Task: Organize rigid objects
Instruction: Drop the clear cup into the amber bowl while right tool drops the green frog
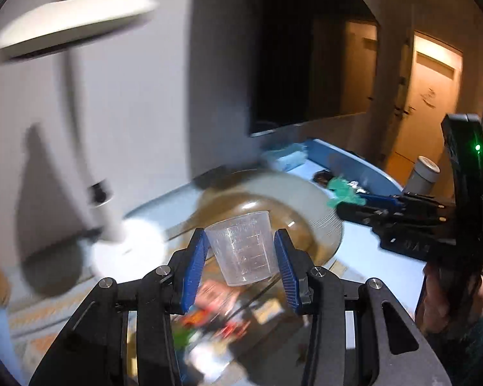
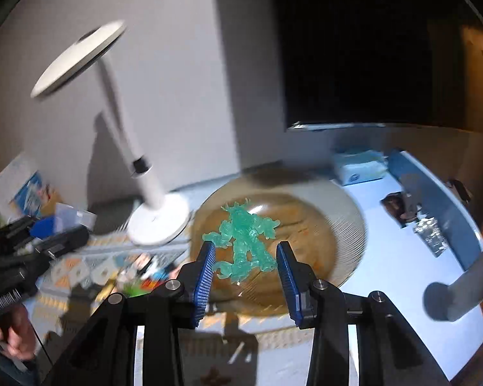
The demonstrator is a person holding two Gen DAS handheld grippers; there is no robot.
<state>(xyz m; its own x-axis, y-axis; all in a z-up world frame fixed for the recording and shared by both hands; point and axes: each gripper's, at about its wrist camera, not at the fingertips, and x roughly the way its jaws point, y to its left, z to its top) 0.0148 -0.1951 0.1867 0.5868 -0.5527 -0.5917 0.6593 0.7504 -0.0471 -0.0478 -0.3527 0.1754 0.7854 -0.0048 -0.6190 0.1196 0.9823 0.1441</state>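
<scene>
Right wrist view: your right gripper (image 2: 245, 257) has its jaws clamped on the green figure (image 2: 246, 244), directly above the glass bowl (image 2: 344, 225); your left gripper (image 1: 241, 254) grips the measuring cup (image 1: 243, 246) upright, also over the bowl.

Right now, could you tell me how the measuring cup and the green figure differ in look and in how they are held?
The measuring cup is clear, smooth and tapered, with printed graduations; the green figure is translucent teal, spiky and many-limbed. The cup sits tilted in the left gripper; the figure lies splayed in the right gripper. Both are small, see-through plastic pieces held above the amber bowl.
</scene>
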